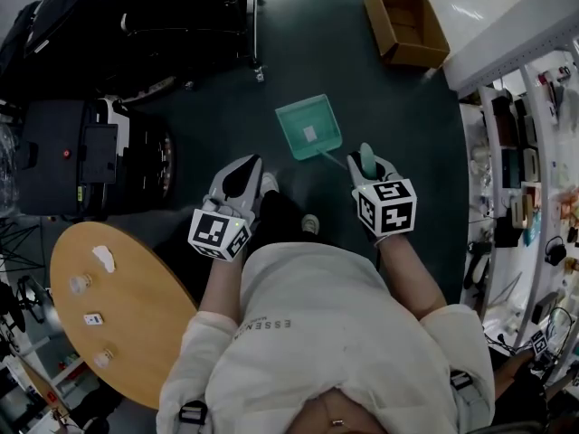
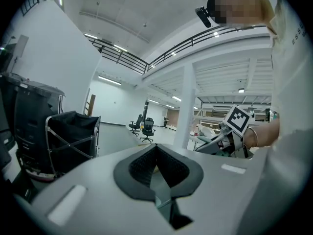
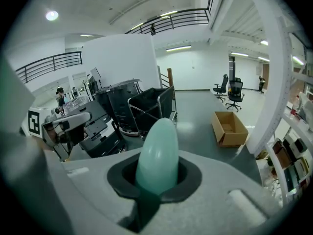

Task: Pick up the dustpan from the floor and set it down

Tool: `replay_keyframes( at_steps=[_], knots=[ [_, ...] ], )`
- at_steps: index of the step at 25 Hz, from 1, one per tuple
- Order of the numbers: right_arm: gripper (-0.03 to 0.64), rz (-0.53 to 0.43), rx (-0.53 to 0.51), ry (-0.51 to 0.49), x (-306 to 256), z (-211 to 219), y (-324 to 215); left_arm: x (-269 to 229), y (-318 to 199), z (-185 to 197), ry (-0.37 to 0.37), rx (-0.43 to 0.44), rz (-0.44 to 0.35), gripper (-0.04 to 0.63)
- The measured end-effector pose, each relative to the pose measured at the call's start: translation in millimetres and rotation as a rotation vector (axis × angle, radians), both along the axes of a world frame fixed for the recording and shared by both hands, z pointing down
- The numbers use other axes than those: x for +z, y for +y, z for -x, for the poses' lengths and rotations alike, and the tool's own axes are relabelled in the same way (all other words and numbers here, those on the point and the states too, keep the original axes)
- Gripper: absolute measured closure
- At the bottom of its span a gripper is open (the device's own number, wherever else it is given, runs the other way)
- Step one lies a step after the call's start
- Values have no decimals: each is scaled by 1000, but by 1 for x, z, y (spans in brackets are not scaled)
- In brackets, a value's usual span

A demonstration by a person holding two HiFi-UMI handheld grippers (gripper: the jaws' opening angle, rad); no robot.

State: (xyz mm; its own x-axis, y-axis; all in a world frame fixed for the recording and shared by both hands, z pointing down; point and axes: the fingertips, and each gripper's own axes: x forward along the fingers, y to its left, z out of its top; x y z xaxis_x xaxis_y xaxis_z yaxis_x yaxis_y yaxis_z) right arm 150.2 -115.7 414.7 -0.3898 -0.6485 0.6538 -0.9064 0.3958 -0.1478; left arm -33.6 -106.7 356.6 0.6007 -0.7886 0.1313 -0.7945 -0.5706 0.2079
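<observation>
Two grippers, one teal plastic dustpan [image 1: 309,127]. The right gripper [image 1: 365,158], tilted downward, clamps the rounded handle, with the pan out ahead above the dark floor [image 1: 308,43]. The left gripper [image 1: 242,174] sits level alongside, jaws together and empty.

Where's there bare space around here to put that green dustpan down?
Open floor lies between the black carts and the cardboard box, beyond the dustpan. The round table is bare on its right side. Crowded: the shelves on the right, machines on the left.
</observation>
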Motion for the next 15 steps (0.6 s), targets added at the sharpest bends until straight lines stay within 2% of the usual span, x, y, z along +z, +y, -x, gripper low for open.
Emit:
replay_keyframes(
  at_steps=[8, 15],
  knots=[
    [594, 46, -24, 9, 23, 26, -30, 18, -28, 28, -2, -53, 47, 578],
    [594, 106, -6, 8, 53, 56, -90, 44, -81, 60, 2, -88, 107, 578]
  ],
)
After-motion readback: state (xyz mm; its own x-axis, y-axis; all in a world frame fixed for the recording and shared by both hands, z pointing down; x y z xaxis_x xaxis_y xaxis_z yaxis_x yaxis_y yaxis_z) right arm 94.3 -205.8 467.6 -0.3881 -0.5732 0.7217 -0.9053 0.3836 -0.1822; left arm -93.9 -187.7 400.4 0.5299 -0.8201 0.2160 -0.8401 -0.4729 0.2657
